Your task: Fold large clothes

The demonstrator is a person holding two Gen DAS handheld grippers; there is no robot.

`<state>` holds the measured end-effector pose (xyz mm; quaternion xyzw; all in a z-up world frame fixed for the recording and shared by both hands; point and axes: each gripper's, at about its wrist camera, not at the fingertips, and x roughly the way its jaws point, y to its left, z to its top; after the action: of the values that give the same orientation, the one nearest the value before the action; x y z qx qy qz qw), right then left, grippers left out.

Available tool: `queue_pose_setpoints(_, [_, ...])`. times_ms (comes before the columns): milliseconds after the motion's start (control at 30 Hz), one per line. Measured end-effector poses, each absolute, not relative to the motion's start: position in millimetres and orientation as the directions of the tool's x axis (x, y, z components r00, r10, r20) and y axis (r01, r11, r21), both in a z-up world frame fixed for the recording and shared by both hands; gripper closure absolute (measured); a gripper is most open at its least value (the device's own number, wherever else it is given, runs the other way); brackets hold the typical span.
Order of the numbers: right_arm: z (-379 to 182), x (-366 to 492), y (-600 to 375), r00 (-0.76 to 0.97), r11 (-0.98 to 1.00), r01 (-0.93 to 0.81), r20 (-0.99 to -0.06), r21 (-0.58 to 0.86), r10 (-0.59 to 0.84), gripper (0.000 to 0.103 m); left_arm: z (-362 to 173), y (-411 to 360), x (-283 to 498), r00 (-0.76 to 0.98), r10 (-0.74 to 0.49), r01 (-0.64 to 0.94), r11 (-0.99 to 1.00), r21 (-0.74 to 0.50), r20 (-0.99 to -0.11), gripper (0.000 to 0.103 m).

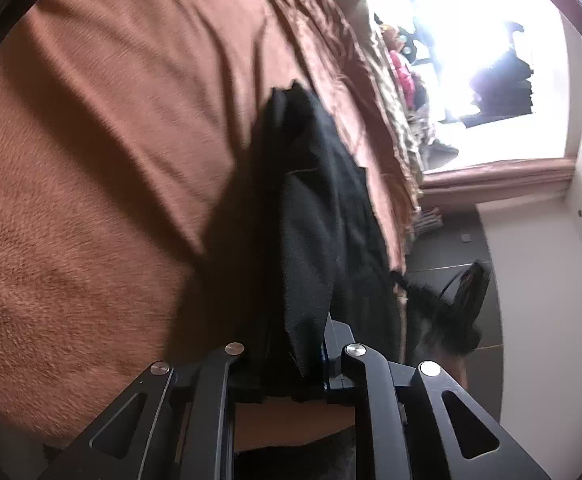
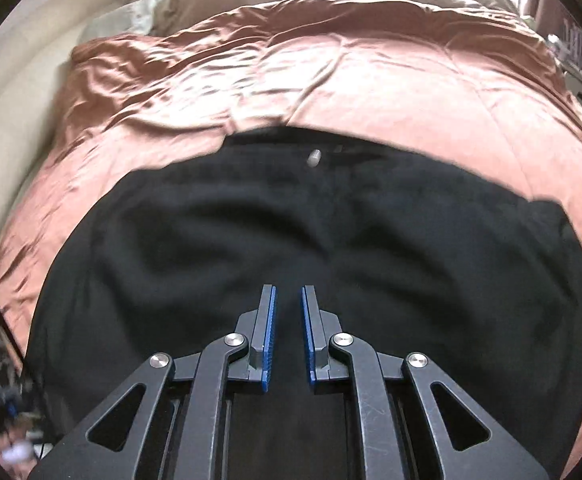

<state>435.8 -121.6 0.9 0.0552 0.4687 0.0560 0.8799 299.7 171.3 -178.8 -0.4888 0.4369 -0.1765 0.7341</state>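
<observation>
Jaws: left gripper [image 1: 311, 364] clamps black garment [image 2: 291, 232]; right gripper [image 2: 289, 336] parted, empty. Fabric looks soft, floppy, light; pinch edges.

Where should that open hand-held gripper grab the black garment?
Probably at the far hem of the black garment, coming in low over the cloth. That edge lies free against the bedspread, while the middle is flat. The right hand-held gripper hovers open; the left hand-held gripper pinches cloth.
</observation>
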Motion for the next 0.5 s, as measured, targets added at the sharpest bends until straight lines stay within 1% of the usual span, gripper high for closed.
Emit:
queue_pose_setpoints(67, [-3.3,410.0,-120.6,0.551,0.984,-0.066,-0.815,0.168,0.176,0.094,-167.9,168.1,300.6,0.565,-0.696,-0.144,0.445,-0.884,-0.443,0.086])
queue_pose_setpoints(267, [-11.0,345.2,-125.2,0.562,0.973,-0.1,-0.794,0.21,0.229,0.094,-126.4,148.3,306.4,0.574,-0.71,-0.055,0.465,-0.884,-0.409,0.088])
queue_pose_setpoints(367, [-11.0,316.5,-128.5,0.591,0.974,-0.101,-0.775,0.205,0.224,0.094,-107.1,137.1,311.9,0.578,-0.715,-0.009,0.475,-0.88,-0.392,0.089])
queue_pose_setpoints(500, [-25.3,296.3,-127.4,0.59,0.971,-0.101,-0.773,0.216,0.234,0.094,-82.6,120.3,319.8,0.58,-0.722,0.046,0.49,-0.87,-0.376,0.09])
